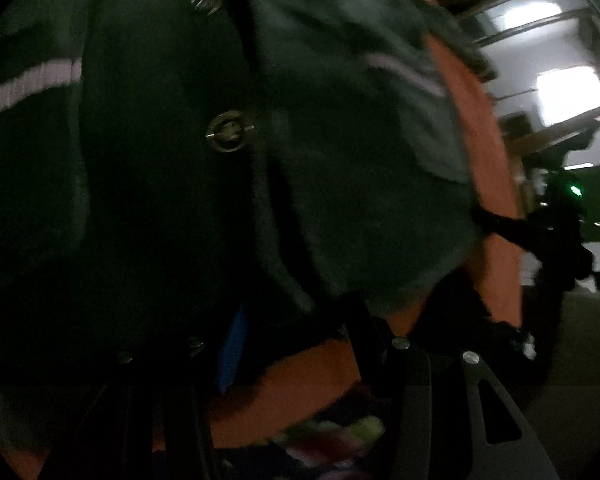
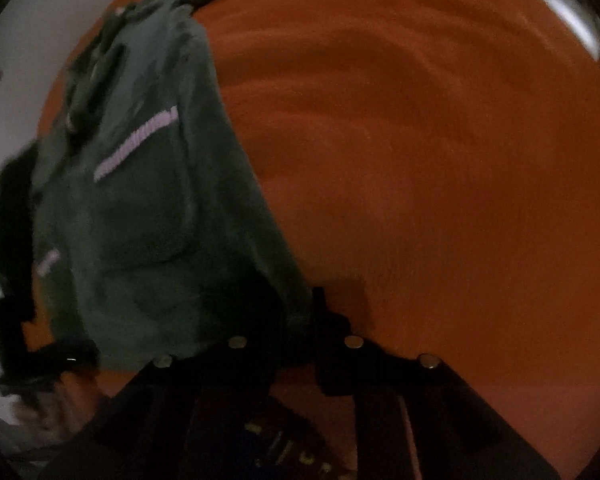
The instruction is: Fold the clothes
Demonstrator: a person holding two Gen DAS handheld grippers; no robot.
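The right gripper (image 2: 300,320) pinches the lower hem of a dark green fleece cardigan with lilac stripes (image 2: 140,200), which lies crumpled on a rust-orange cloth surface (image 2: 420,160). The left gripper (image 1: 300,320) is buried under the same garment (image 1: 340,160), fingertips hidden (closed or not, impossible to tell). A round metal button (image 1: 229,131) glints amid blur; a multicoloured fabric (image 1: 332,440) is cut off below.

One green cardigan (image 2: 148,216), one metal button (image 1: 229,131), one orange cover (image 2: 440,160), two claws.
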